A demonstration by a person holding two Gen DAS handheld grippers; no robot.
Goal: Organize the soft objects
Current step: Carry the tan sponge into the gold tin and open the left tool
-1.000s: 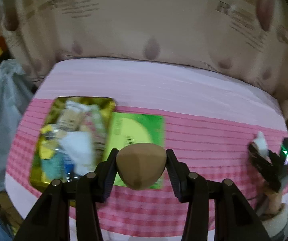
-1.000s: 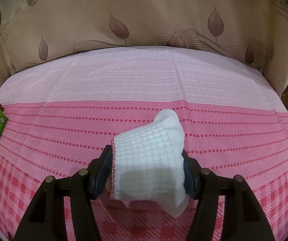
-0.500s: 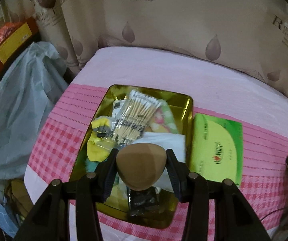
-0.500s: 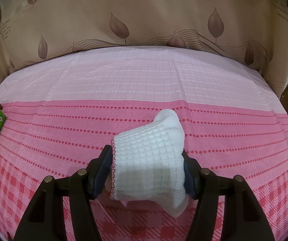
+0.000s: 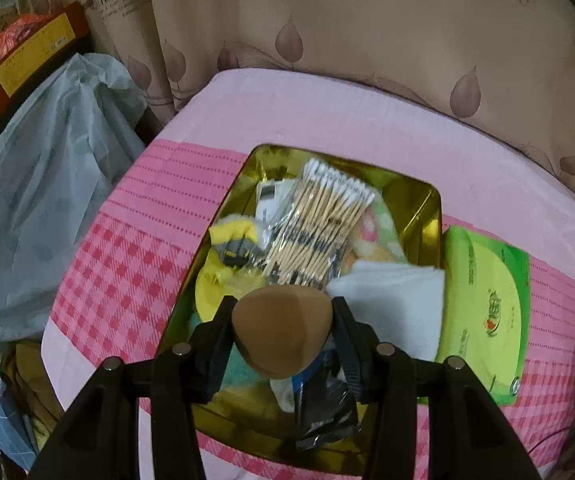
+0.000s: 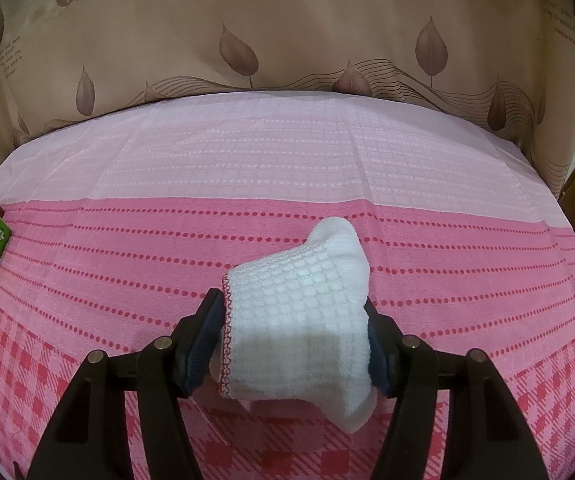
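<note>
Left tool [image 5: 283, 332] clamped on brown sponge [image 5: 282, 330] above gold tray [image 5: 427, 204] — right tool [image 6: 295, 332] clamped on white cloth [image 6: 299, 312].

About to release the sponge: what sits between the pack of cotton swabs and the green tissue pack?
In the left wrist view, a folded white cloth and a pastel printed packet lie between the cotton swabs and the gold tray's right wall; the green tissue pack lies just outside.
</note>
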